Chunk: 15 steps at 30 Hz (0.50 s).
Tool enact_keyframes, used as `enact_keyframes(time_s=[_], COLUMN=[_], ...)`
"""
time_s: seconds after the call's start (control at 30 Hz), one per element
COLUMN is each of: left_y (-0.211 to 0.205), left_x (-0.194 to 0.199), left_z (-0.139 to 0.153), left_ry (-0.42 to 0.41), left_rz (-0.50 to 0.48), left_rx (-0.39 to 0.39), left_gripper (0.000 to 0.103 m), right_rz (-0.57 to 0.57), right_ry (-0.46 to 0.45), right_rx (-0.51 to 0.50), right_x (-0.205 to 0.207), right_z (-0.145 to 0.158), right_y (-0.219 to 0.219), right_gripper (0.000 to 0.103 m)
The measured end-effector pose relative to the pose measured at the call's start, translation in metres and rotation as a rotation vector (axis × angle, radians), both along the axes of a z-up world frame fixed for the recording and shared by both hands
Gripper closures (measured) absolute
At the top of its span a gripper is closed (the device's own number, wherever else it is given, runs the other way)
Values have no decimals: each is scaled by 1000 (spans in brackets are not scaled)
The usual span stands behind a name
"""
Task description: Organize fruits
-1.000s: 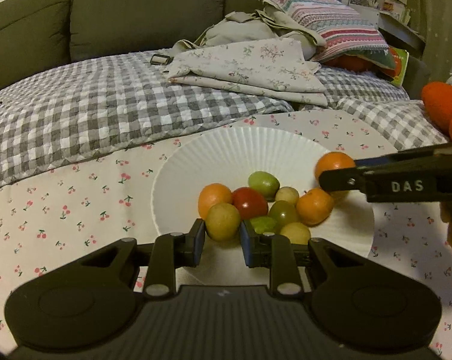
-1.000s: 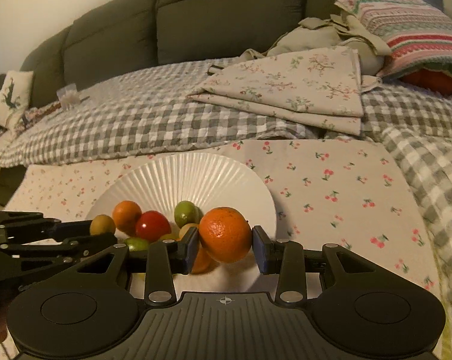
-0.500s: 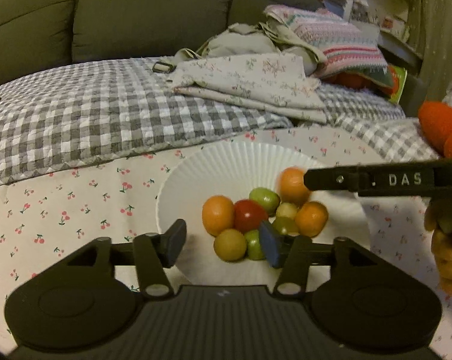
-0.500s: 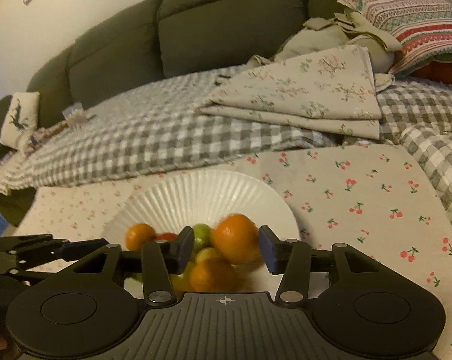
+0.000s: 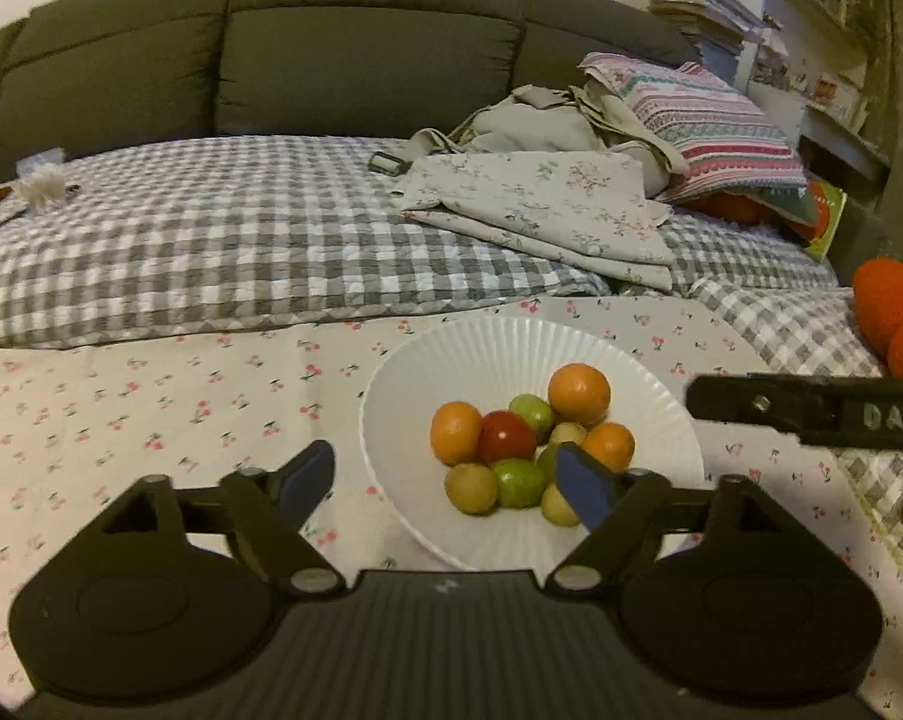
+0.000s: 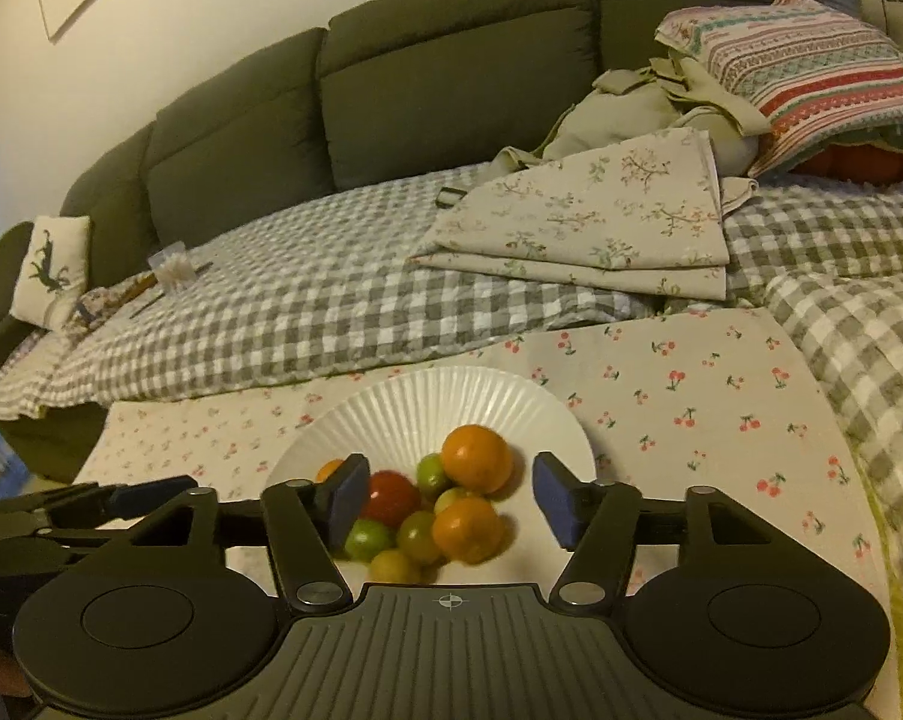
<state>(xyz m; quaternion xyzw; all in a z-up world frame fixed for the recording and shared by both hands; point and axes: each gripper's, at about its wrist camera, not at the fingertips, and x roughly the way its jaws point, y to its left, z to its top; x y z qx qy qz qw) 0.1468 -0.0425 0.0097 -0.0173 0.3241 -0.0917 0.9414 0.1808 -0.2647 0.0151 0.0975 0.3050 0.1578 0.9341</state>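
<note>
A white ribbed plate (image 5: 499, 354) (image 6: 445, 402) lies on the cherry-print cloth (image 5: 151, 414) and holds several small fruits: oranges (image 5: 578, 385) (image 6: 476, 458), a red tomato (image 5: 505, 437) (image 6: 393, 495) and green and yellow fruits (image 5: 517, 482). My left gripper (image 5: 445, 483) is open and empty, held back from the plate's near left edge. My right gripper (image 6: 448, 501) is open and empty just above the pile; its side shows at the right of the left wrist view (image 5: 811, 411).
A checked quilt (image 5: 211, 240) lies behind the cloth, with folded floral fabric (image 5: 547, 210) and a striped pillow (image 5: 703, 126) at the back right. A dark green sofa back (image 5: 331, 48) lies beyond. Orange knitted items (image 5: 895, 312) sit at the far right.
My left gripper let go of the yellow-green fruit and my right let go of the orange; both fruits now lie on the plate. Both grippers opened wide and drew back.
</note>
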Motion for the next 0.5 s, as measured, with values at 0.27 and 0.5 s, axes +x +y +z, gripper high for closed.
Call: enact_keyframes(time_s=[0.27,0.5], left_y=[4,-3], left_x=[-48,-92], left_z=[15,24], left_ry=[-14,-38], left_rz=[94,137], left_rx=[5,69], left_gripper=[5,2], right_rz=[-14,-38], right_ry=[-4,-19], right_rx=[1,-9], right_x=[-57,-106], right_z=[11,13], right_y=[-2,3], right_gripper=[32,20])
